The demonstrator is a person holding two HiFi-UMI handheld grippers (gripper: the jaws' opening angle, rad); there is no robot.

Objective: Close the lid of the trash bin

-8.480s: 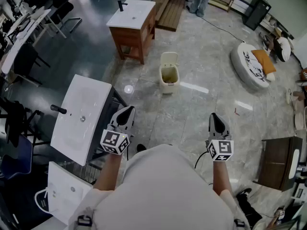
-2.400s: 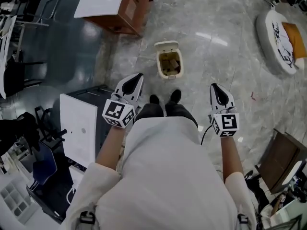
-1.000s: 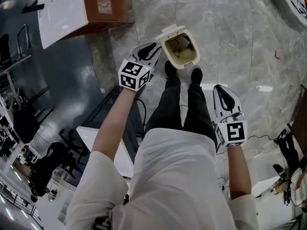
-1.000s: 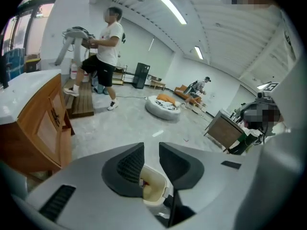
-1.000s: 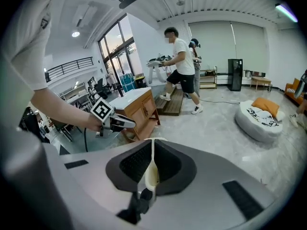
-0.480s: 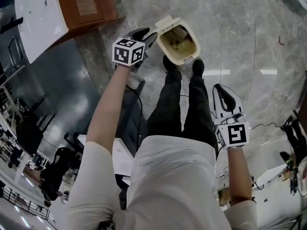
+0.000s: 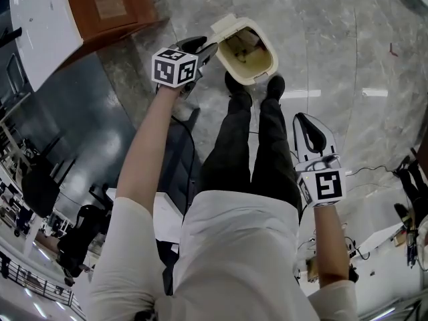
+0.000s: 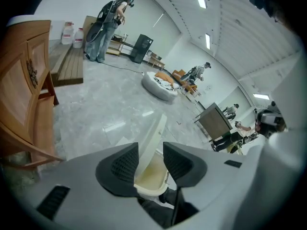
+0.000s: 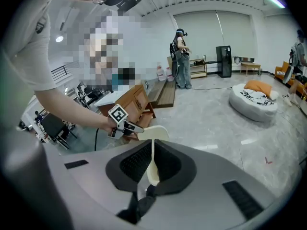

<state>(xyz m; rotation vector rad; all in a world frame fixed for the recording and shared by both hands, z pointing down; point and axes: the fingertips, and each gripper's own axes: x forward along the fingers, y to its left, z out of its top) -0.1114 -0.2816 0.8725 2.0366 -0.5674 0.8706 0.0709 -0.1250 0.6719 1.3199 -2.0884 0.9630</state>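
Note:
A cream trash bin (image 7: 257, 62) stands on the marble floor with its lid (image 7: 223, 27) raised upright at the back. My left gripper (image 7: 200, 44) reaches down to the lid's left side. In the left gripper view its jaws (image 8: 150, 147) are opening, and the lid's edge (image 8: 154, 133) shows in the gap with neither pad pressing on it. My right gripper (image 7: 309, 120) hangs lower right, beside the person's leg and apart from the bin. Its jaws (image 9: 152, 143) are shut and hold nothing. The right gripper view shows the lid (image 9: 149, 132) and the left gripper (image 9: 127, 127) beyond them.
The person's two black shoes (image 7: 238, 84) stand right in front of the bin. A wooden cabinet (image 7: 107, 5) with a white sink top lies to the left, close to my left gripper (image 8: 24, 80). A dark stand (image 7: 175, 159) is beside the legs. A white round cushion (image 9: 253, 99) and other people are far off.
My left gripper has dropped toward the lid's left side and its jaws have spread. The bin now sits nearer in the head view. The right gripper has barely shifted.

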